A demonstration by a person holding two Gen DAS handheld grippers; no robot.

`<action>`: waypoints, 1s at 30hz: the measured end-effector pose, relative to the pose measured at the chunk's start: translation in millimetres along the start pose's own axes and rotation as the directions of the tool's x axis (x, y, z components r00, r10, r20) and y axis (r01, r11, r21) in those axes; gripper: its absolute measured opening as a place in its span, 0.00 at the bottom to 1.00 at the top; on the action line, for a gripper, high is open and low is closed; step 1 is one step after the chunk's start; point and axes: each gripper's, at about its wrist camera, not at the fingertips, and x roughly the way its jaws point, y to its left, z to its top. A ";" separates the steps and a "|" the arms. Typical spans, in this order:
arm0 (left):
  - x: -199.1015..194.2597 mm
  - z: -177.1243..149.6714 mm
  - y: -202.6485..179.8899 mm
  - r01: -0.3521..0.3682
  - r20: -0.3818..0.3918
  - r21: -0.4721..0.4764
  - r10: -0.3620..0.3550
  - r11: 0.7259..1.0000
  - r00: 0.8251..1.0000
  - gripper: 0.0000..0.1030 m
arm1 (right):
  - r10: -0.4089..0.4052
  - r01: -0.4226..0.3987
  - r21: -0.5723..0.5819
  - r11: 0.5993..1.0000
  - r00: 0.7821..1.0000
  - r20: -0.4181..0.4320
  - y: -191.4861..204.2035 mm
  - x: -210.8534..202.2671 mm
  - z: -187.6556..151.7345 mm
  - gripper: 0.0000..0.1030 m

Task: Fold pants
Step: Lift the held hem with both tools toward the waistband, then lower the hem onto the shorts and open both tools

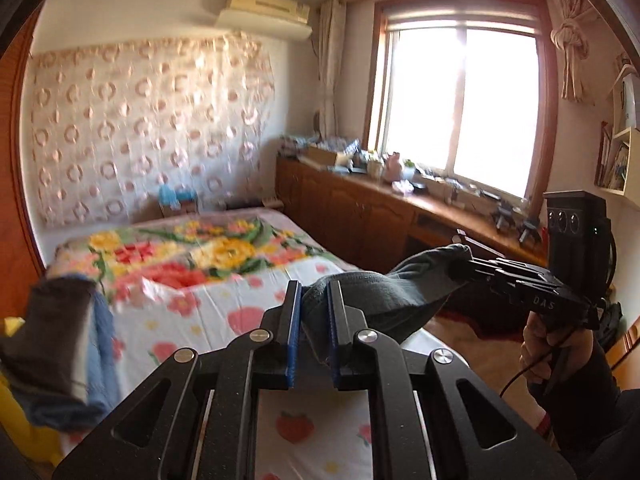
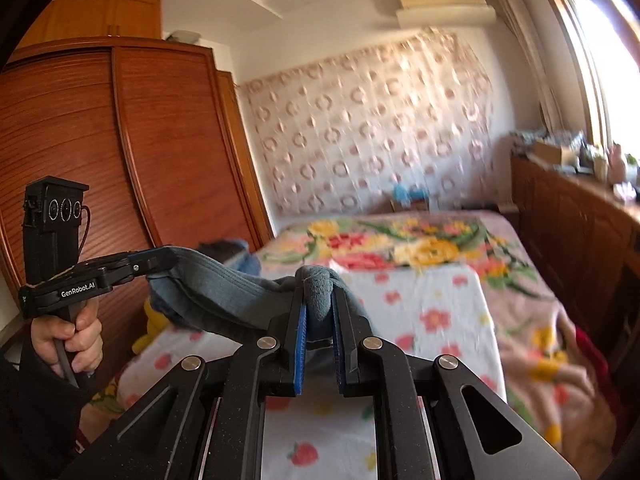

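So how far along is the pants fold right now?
Early. Done: both grippers have grabbed the grey pants. In hand: the left gripper and right gripper each pinch an edge, with the cloth strung between them above the bed. Left: no fold shows yet, so laying it flat and folding both remain.

The bed (image 1: 224, 320) wears a white sheet (image 2: 432, 304) printed with pink flowers and strawberries. A floral blanket (image 1: 192, 252) in red, yellow and green lies across its far end and runs down the window-side edge. By the wardrobe-side edge sits a blurred pile of dark and blue clothes (image 1: 60, 344), with something yellow (image 2: 154, 320) beside it.
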 end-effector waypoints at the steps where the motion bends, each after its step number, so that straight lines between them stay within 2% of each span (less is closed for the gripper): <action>1: -0.4 3.8 2.4 -0.009 0.008 0.002 0.009 1.000 1.000 0.13 | 0.008 -0.008 -0.007 1.000 1.000 0.009 2.3 -1.4 4.4 0.11; 5: 10.0 6.5 16.8 -0.052 0.007 0.019 0.052 0.998 0.999 0.13 | 0.091 -0.092 0.027 0.995 0.996 0.021 -1.0 9.5 22.0 0.11; 10: 39.4 2.7 55.2 -0.105 -0.029 -0.040 0.104 0.994 0.994 0.13 | 0.138 -0.136 0.068 0.988 0.990 -0.025 -22.7 51.7 29.8 0.11; 14: 73.1 9.8 84.5 -0.170 -0.063 -0.048 0.167 0.984 0.984 0.13 | 0.137 -0.133 0.062 0.989 0.989 -0.053 -33.8 98.4 48.2 0.11; 17: 84.1 33.3 93.4 -0.208 -0.031 -0.043 0.207 0.977 0.978 0.12 | 0.058 -0.057 0.021 0.998 0.997 -0.060 -37.1 127.3 74.8 0.11; 20: 72.6 62.4 89.2 -0.250 0.018 -0.036 0.251 0.968 0.968 0.12 | 0.031 -0.031 0.035 0.999 1.000 -0.005 -36.0 133.6 105.0 0.11; 22: 61.5 70.6 84.7 -0.221 0.042 -0.033 0.222 0.975 0.974 0.12 | 0.081 -0.083 0.047 0.995 0.996 0.042 -35.6 124.9 123.1 0.11; 24: 52.2 63.4 78.8 -0.246 0.050 0.004 0.246 0.969 0.968 0.13 | 0.082 -0.084 0.019 0.996 0.995 0.061 -29.2 115.4 129.6 0.11; 26: 50.6 47.0 78.5 -0.239 0.022 0.019 0.239 0.971 0.971 0.12 | 0.096 -0.096 0.000 0.995 0.995 0.026 -23.8 111.3 123.9 0.11; 28: 52.1 20.3 80.3 -0.235 -0.029 0.028 0.236 0.971 0.971 0.12 | 0.083 -0.084 -0.020 0.996 0.996 -0.032 -20.3 111.2 108.1 0.11; 30: 53.1 -20.2 83.4 -0.219 -0.101 0.017 0.219 0.976 0.970 0.12 | 0.074 -0.080 -0.037 0.996 0.990 -0.124 -23.2 113.8 84.7 0.11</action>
